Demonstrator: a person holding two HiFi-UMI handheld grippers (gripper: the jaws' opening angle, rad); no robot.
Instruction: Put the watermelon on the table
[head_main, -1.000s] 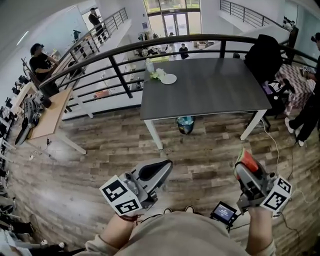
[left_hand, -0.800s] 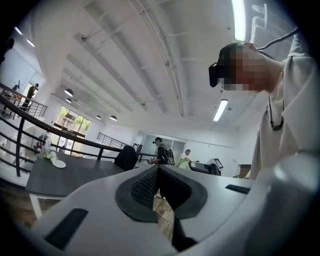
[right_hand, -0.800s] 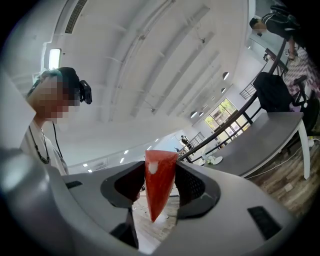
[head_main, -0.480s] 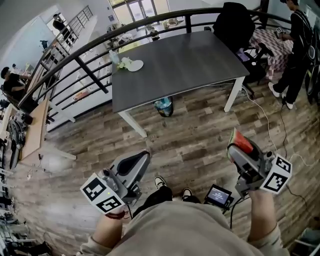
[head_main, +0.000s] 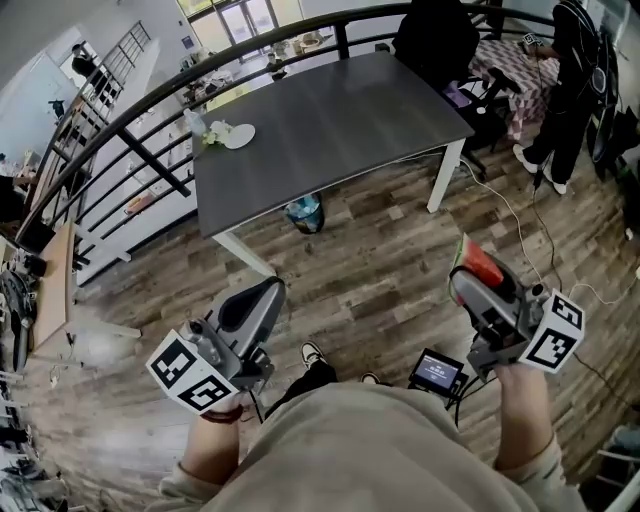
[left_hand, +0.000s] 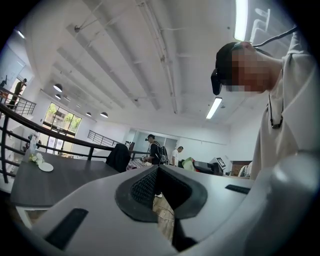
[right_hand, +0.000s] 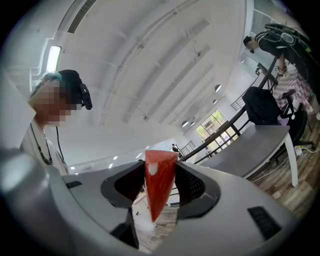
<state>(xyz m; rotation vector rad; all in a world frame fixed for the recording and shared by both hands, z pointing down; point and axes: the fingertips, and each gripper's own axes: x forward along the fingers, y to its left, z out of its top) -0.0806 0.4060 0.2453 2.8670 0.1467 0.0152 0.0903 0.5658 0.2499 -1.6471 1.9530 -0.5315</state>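
Head view: watermelon wedge (head_main: 481, 266) clamped in right gripper (head_main: 462, 280) above floor (head_main: 380, 285), apart from table (head_main: 330, 120) – plate (head_main: 238, 136) on it, bin (head_main: 305, 212) underneath, contents unclear; left gripper view: left gripper (left_hand: 158, 169) jaws together; right gripper view: jaws pinch the wedge.

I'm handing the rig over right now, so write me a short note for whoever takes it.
Left gripper: shut, empty.
Right gripper: shut on the watermelon slice.
Table: ahead across the wood floor, not yet reached; a white plate sits near its far left corner.
Done: slice in hand.
Left: walk up, set the slice on a bare part of the table, open the fingers.
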